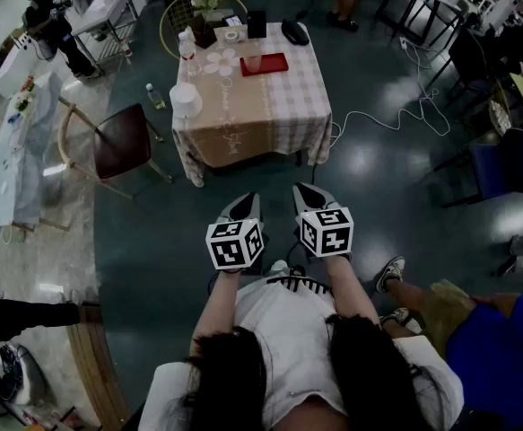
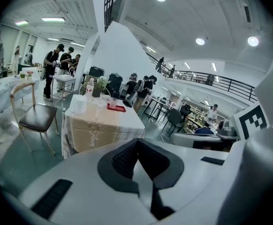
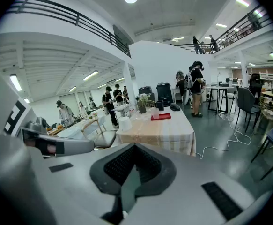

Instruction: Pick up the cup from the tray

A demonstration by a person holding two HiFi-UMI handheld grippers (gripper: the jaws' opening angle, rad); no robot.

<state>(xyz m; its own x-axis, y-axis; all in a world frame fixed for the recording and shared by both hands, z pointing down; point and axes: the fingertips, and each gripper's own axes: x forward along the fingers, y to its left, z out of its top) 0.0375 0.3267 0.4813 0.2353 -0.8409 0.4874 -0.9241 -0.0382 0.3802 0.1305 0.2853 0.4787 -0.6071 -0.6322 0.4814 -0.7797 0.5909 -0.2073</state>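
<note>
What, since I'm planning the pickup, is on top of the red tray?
One translucent cup stands upright on the left part of the red tray; the rest looks bare. The patch beneath the cup is covered, and its contents are too small to make out.

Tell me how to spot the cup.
Look at the checked-cloth table. A flat red tray lies on it, and the cup stands on the tray's left end. Small and see-through, it alone sits on red.
</note>
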